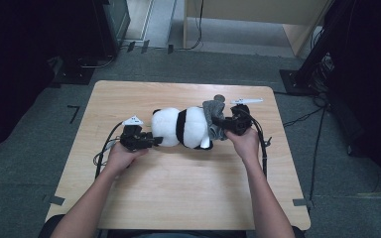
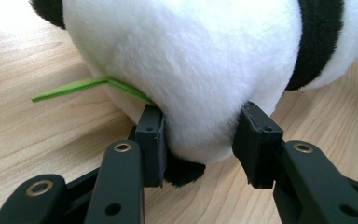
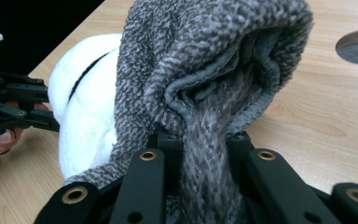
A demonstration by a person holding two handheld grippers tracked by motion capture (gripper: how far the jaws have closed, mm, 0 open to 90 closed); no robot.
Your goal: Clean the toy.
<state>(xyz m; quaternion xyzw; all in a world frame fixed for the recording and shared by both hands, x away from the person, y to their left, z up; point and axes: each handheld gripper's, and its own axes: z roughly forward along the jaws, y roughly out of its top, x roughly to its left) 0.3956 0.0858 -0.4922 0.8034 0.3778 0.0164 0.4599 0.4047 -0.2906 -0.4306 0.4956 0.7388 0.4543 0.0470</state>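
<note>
The right claw [image 3: 200, 140] is clamped on a fold of the grey knit garment [image 3: 214, 60], which hangs over the near end of the plush panda [image 1: 183, 127]. The left claw [image 2: 200, 140] is clamped on the panda's far, white end, a green strip [image 2: 74, 86] beside one pad; the panda lies between both claws on the table [image 1: 178, 183]

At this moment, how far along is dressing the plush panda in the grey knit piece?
Done: the left tool is clamped on the panda, steadying it on the table. In hand: the right tool pinches the grey knit piece, bunched at the panda's far end; whether it is going on or coming off is unclear. Left: most of the white-and-black body is bare.
</note>
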